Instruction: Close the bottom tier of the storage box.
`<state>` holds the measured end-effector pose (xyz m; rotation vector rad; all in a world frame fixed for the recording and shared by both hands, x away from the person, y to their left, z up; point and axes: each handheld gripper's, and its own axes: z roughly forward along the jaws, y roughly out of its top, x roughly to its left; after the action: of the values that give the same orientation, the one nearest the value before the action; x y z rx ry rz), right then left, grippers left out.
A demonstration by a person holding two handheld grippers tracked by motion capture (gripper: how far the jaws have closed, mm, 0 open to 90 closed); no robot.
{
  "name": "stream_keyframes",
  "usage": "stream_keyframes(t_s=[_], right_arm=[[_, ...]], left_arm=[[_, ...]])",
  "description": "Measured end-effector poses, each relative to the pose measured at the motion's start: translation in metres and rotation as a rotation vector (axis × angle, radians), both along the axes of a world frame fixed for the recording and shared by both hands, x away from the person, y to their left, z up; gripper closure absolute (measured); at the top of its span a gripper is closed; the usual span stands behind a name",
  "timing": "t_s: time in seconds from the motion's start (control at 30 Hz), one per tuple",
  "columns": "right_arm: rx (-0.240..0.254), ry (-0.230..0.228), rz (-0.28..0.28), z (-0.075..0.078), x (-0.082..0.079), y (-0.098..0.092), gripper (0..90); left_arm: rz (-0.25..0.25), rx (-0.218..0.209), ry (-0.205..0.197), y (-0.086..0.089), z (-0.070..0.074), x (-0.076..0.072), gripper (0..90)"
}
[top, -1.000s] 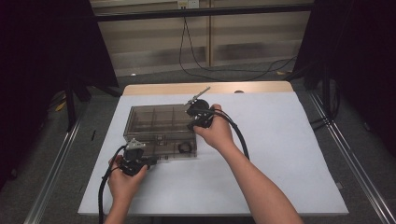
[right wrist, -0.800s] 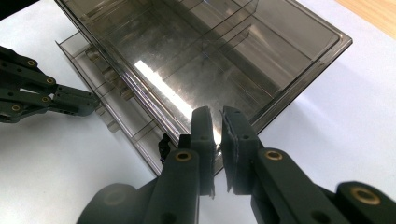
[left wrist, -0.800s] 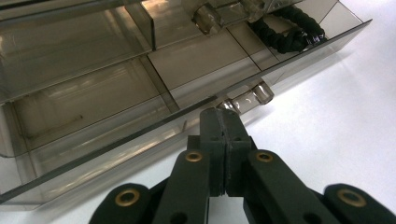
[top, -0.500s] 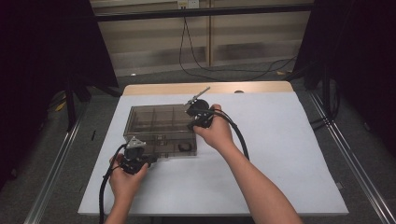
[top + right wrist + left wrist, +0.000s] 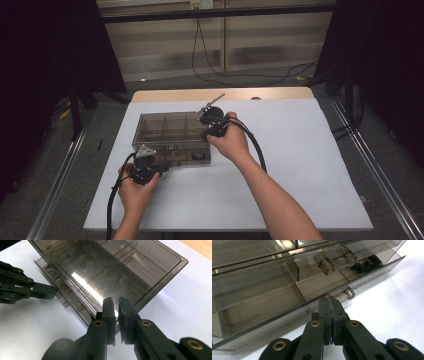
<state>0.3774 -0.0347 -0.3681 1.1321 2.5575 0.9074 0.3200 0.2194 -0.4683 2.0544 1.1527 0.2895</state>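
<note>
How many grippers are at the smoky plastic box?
2. The left gripper is at the front of the box, near its left corner; the right gripper is over its right-hand edge. Both have their jaws closed.

Drawer's black item (image 5: 367, 263) — unidentifiable

White table sheet (image 5: 310, 165), wooden table edge (image 5: 270, 94), black floor cables (image 5: 250, 75), metal rails (image 5: 55, 185)
</note>
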Motion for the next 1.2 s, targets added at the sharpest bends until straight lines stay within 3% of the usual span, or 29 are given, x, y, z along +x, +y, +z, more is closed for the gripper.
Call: stream_keyframes(t_s=[0.43, 0.67, 0.83, 0.9, 1.2], right_arm=[[-0.001, -0.002, -0.005, 0.0, 0.0, 0.0009, 83.9], [0.0, -0.004, -0.005, -0.0002, -0.0001, 0.0009, 83.9], [0.0, -0.004, -0.006, -0.0001, -0.0002, 0.001, 83.9], [-0.001, -0.004, -0.007, -0.0001, -0.0004, 0.0011, 83.9], [-0.001, -0.004, -0.009, -0.0001, -0.0004, 0.0011, 83.9]], left_arm=[[0.01, 0.008, -0.022, -0.0006, -0.0011, 0.0019, 87.7], [0.022, -0.016, -0.028, -0.0017, -0.0012, 0.003, 86.7], [0.006, -0.018, -0.028, -0.0029, -0.002, 0.0041, 84.8], [0.008, -0.001, -0.03, -0.0043, -0.0032, 0.0045, 82.5], [0.021, -0.018, -0.036, -0.0051, -0.0046, 0.0068, 82.0]])
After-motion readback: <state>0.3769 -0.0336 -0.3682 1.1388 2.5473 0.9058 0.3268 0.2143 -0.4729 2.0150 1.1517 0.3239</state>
